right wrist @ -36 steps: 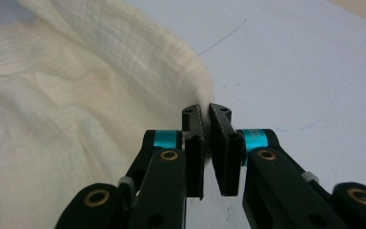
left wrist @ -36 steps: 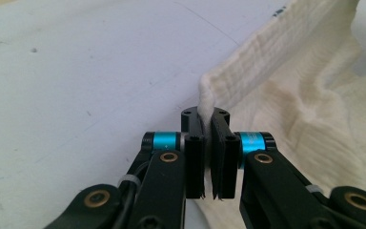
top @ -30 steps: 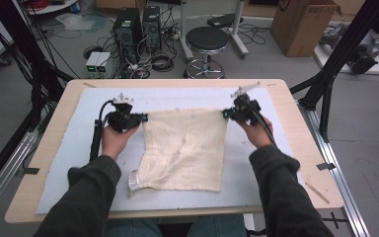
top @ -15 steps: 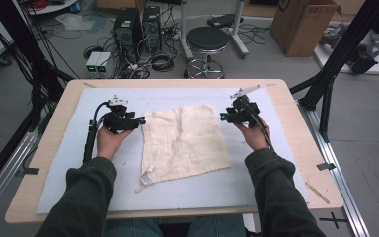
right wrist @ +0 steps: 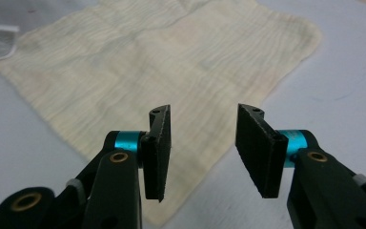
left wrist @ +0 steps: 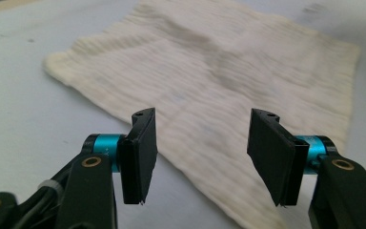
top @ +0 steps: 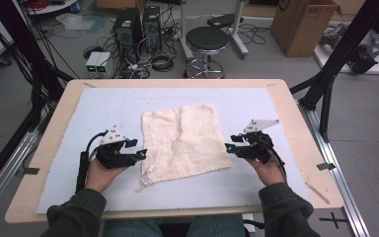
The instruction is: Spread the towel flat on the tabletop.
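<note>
A cream cloth (top: pixel 185 140) lies spread flat in the middle of the pale mat (top: pixel 103 111), with a small white tag (top: pixel 148 174) at its near left corner. My left gripper (top: pixel 141 154) hovers just left of the cloth's near left edge. Its jaws have just been opening and stand open, with nothing pinched between them. In the left gripper view the cloth (left wrist: pixel 219 71) stretches away beyond the left gripper (left wrist: pixel 203 126). My right gripper (top: pixel 228 147) sits at the near right edge, jaws likewise just opened and holding nothing. The cloth (right wrist: pixel 147 62) lies under and ahead of the right gripper (right wrist: pixel 205 119).
The mat covers a wooden table (top: pixel 296 113) with bare margins on all sides. Beyond the far edge, on the floor, stand a black stool (top: pixel 207 42), computer towers (top: pixel 138 24) with cables, and a cardboard box (top: pixel 303 24). Black frame legs (top: pixel 325 84) rise at the right.
Both grippers let go of the cloth's far corners, opened, and drew back toward the person along its sides. The cloth settled flat on the mat.
</note>
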{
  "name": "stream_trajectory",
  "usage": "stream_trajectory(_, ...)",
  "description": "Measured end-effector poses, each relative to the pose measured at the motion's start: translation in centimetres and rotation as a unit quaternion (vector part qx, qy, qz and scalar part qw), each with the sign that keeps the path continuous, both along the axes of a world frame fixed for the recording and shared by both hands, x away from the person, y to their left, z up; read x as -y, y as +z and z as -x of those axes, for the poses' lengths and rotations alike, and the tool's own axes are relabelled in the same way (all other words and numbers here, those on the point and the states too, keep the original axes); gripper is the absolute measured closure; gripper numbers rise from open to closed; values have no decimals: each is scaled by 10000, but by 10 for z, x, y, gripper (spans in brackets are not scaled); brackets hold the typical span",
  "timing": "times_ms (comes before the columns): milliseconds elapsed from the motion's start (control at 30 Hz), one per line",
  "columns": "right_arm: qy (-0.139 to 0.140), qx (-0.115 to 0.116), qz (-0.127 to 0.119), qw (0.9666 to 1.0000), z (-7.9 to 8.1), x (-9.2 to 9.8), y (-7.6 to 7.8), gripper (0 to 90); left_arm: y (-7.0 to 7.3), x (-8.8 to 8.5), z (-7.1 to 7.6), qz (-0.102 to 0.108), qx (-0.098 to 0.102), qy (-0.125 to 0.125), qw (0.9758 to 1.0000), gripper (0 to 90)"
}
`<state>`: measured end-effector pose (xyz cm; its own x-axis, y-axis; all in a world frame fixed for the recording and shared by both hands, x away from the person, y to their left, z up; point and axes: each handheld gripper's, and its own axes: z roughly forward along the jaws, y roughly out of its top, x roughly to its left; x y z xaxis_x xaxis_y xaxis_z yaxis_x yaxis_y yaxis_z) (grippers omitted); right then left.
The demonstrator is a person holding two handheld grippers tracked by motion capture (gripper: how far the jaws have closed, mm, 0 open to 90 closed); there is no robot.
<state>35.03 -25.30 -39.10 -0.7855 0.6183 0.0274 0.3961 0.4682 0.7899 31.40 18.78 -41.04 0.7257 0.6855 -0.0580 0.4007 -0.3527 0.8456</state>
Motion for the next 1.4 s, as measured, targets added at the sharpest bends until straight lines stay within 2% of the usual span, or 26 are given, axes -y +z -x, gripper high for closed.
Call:
stream_trajectory(33, 40, 13, 3, 10000, 5, 1, -3, 560, -1, 3, 6, -146, -15, -81, 9999, 421)
stream_trajectory(100, 86, -2, 65, 9999, 14, 2, -9, 560, -4, 4, 13, -56, 17, -148, 9999, 409)
stream_trajectory(267, 167, -153, 109, 9997, 23, 3, -25, 566, -16, 10, 25, -236, -113, -405, 9988, 404)
stream_trajectory(333, 209, -163, 219, 9994, 24, 2, -28, 570, -19, 12, 27, -329, -150, -480, 9982, 404)
stream_trajectory(433, 259, -229, 247, 9991, 23, 0, -33, 587, -24, 14, 26, -460, -238, -567, 9970, 422)
stream_trajectory(533, 405, -330, 400, 9978, 20, -6, -40, 616, -30, 16, 24, -595, -416, -678, 9951, 495)
stream_trajectory(567, 431, -362, 486, 9972, 20, -9, -43, 626, -31, 16, 23, -640, -406, -697, 9947, 518)
stream_trajectory(633, 521, -423, 591, 9960, 19, -13, -46, 637, -31, 16, 23, -604, -390, -708, 9949, 549)
stream_trajectory(800, 447, -415, 597, 9963, 18, -12, -46, 726, -31, 16, 23, -720, -254, -646, 9950, 652)
stream_trajectory(1000, 471, -426, 585, 9963, 16, -13, -47, 845, -31, 17, 22, -796, -168, -581, 9950, 853)
stream_trajectory(1167, 560, -509, 605, 9953, 21, -14, -45, 856, -29, 12, 23, -787, -176, -553, 9952, 887)
stream_trajectory(1400, 676, -450, 570, 9951, 38, -16, -37, 855, -25, -2, 29, -675, -136, -437, 9967, 889)
